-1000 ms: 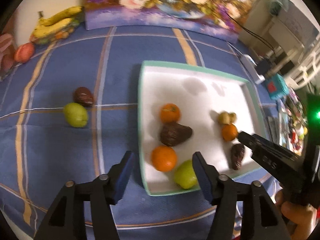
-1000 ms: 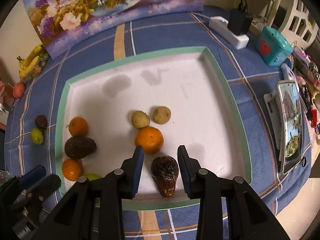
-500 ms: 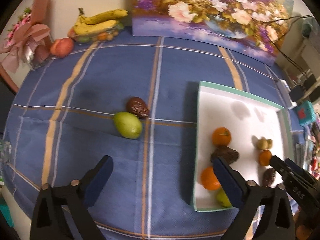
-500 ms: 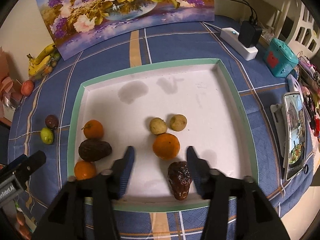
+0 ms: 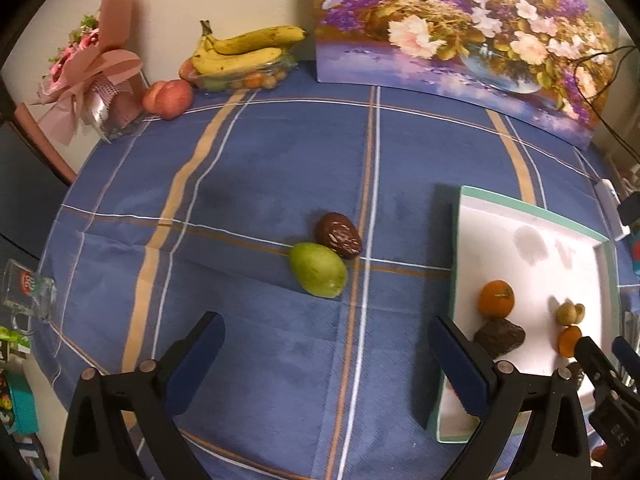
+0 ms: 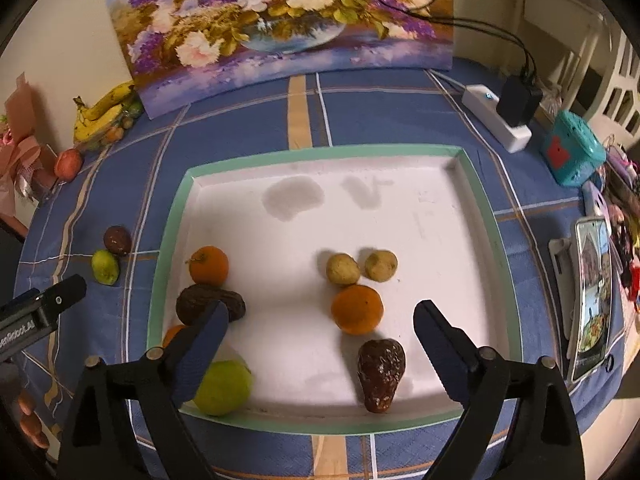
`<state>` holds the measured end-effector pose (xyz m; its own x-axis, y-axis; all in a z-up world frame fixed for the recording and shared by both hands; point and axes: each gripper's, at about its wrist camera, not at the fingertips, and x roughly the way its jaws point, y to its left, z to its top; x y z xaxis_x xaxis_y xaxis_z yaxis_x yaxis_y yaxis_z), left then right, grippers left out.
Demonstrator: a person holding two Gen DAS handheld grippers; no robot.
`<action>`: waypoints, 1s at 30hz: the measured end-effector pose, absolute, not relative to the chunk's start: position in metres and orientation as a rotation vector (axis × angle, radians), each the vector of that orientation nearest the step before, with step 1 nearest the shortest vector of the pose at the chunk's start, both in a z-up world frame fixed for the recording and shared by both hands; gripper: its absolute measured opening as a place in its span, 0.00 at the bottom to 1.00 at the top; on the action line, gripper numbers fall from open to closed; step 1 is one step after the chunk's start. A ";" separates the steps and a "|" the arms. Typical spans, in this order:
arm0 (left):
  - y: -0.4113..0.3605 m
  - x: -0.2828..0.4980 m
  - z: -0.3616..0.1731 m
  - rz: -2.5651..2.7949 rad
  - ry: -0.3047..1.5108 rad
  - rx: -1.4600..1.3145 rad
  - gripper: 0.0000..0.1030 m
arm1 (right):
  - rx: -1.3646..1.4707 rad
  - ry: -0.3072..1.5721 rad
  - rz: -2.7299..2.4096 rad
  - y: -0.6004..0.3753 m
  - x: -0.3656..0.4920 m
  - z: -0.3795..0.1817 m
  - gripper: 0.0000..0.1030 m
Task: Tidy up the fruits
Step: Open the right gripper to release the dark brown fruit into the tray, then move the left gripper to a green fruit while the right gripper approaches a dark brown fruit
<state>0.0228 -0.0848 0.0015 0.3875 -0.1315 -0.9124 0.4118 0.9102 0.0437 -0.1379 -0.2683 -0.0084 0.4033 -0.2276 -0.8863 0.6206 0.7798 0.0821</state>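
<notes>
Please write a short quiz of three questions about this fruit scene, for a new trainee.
1. True or false: the green pear on the cloth touches the dark fruit beside it.
2. How many oranges show fully inside the tray in the right wrist view?
3. Which is open: the left gripper, the right gripper, or both?

Key: 1 true. 2 two; a third one is partly hidden behind a finger. 3 both, and each holds nothing.

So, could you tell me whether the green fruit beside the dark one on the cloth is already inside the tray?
No, the green fruit lies on the blue cloth, left of the tray.
</notes>
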 end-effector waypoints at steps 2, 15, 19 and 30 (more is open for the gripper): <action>-0.083 0.025 0.002 -0.350 1.123 0.271 1.00 | 0.434 1.003 -0.546 -0.267 -0.137 -0.006 0.92; -0.070 0.047 0.012 -0.337 0.988 0.243 1.00 | 0.431 0.915 -0.521 -0.264 -0.127 -0.003 0.92; -0.062 0.057 0.014 -0.323 0.943 0.225 1.00 | 0.401 0.889 -0.516 -0.261 -0.122 -0.003 0.92; -0.034 0.095 0.015 -0.341 0.969 0.106 1.00 | 0.406 0.935 -0.479 -0.259 -0.099 -0.005 0.92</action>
